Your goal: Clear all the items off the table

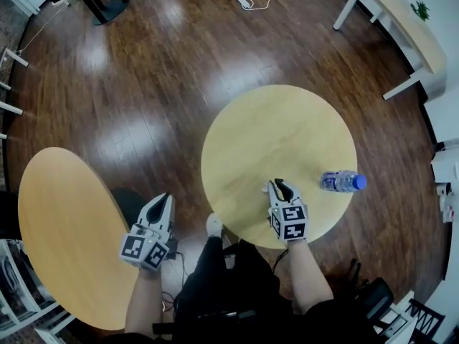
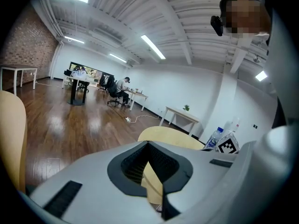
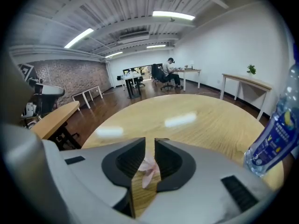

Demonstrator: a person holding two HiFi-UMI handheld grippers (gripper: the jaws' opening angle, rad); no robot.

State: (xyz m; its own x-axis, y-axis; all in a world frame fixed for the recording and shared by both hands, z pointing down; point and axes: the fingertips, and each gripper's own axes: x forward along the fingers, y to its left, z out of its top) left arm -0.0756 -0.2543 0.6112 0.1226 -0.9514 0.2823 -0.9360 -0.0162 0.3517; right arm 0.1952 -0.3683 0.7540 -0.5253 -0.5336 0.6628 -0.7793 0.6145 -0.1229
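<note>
Pink scrap (image 3: 148,168) within narrowly parted right claw (image 3: 149,144), water bottle (image 1: 343,182) lying to its right; left claw (image 2: 148,144) closed.

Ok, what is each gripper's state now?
Left gripper: jaws closed, empty.
Right gripper: jaws slightly open, small pale pink scrap between them.

Two round tables (image 1: 280,135) (image 1: 64,228), one water bottle (image 1: 343,182), one pink scrap (image 3: 148,168), two grippers (image 1: 163,198) (image 1: 278,185)

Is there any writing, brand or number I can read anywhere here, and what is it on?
Label on the water bottle: white print on blue, too blurred to read.
Squares on the right marker cube and left marker cube: black-and-white patterns, no words.
Nothing else carries readable text.
</note>
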